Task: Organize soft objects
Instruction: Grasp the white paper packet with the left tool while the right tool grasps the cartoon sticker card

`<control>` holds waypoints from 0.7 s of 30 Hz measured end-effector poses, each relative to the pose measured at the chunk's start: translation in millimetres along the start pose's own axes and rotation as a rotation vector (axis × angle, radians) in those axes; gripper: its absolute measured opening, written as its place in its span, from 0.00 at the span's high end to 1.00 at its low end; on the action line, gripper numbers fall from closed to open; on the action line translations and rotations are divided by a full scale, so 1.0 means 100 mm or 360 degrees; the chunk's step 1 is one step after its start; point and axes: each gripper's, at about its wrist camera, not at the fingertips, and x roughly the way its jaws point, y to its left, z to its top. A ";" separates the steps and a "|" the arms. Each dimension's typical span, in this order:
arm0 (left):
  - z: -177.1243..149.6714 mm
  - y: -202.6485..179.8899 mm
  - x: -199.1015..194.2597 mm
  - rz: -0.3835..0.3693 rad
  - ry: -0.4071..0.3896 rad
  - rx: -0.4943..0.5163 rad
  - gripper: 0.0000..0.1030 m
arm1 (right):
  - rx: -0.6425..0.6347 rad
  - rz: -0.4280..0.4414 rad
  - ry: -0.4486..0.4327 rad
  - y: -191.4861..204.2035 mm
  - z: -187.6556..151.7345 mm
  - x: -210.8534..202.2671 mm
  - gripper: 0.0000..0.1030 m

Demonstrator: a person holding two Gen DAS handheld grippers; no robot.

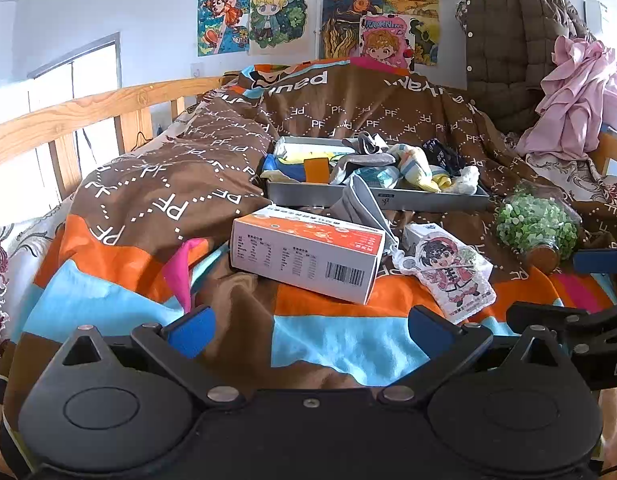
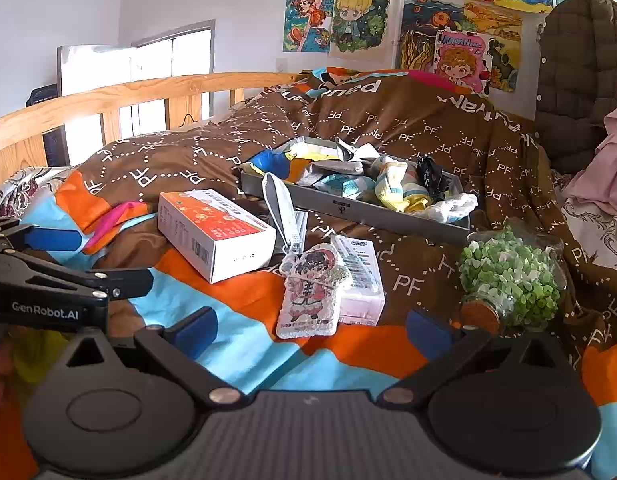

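Both tools hang low over the near end of the bed, nothing between their blue pads: left tool (image 1: 308, 330) spread wide, right tool (image 2: 310, 330) spread wide too. Ahead of the left tool sits an orange-and-white box (image 1: 308, 258), flat on the quilt (image 1: 156, 184). Just right of it lies a cartoon figure pouch (image 2: 310, 294), straight ahead of the right tool and resting on a small white box (image 2: 362, 276). Further off, the grey tray (image 1: 392, 198) holds the socks (image 1: 414, 168) in a heap, well apart from both tools. One grey sock (image 2: 282, 210) droops over the tray's near wall. Right of the pouch, a jar of green bits (image 2: 508, 280) lies tipped.
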 end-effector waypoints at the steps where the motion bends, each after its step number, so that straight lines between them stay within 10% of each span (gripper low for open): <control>1: 0.01 0.00 0.00 0.0004 -0.0002 0.0002 0.01 | 0.0008 0.0001 -0.0002 -0.01 0.00 0.01 0.00; 21: 0.62 -0.12 0.35 -0.0051 -0.0168 0.0054 0.01 | 0.0307 0.0110 0.0072 -0.46 0.15 0.58 0.01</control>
